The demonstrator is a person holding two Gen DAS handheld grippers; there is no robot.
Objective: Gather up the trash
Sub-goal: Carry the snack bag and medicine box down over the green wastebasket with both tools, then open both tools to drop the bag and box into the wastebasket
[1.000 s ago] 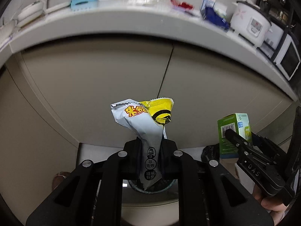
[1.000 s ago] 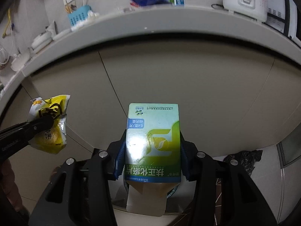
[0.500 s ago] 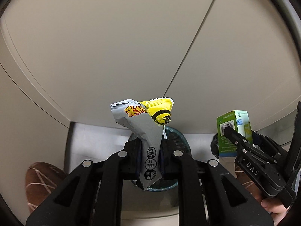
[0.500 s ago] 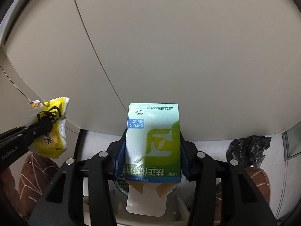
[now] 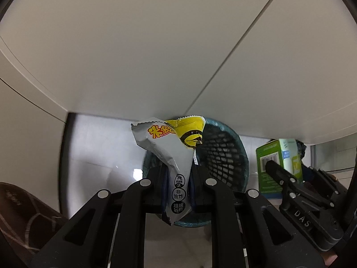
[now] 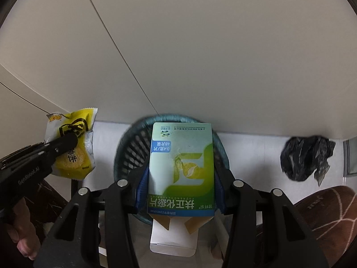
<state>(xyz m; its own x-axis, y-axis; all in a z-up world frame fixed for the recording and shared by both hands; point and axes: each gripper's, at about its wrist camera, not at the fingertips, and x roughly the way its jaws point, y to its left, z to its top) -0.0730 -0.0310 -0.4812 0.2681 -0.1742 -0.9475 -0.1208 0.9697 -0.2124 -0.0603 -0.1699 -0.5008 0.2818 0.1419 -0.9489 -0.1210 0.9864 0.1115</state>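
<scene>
My left gripper (image 5: 177, 178) is shut on a silver and yellow snack wrapper (image 5: 171, 147), held upright above a round teal mesh waste bin (image 5: 225, 154) on the floor. My right gripper (image 6: 181, 183) is shut on a green and white medicine box (image 6: 181, 167), its bottom flaps open, over the same bin (image 6: 129, 149). The box (image 5: 276, 163) and right gripper show at the right of the left wrist view. The wrapper (image 6: 71, 147) and left gripper (image 6: 64, 143) show at the left of the right wrist view.
Beige cabinet doors (image 6: 200, 51) rise straight behind the bin. A crumpled black plastic bag (image 6: 305, 158) lies on the white floor to the right. Brown patterned slippers show at the bottom corners (image 6: 321, 212) (image 5: 24, 212).
Both grippers have tilted and moved down from the counter level toward the floor. The counter top has left the views and the bin now fills the middle. Both grips are unchanged.
</scene>
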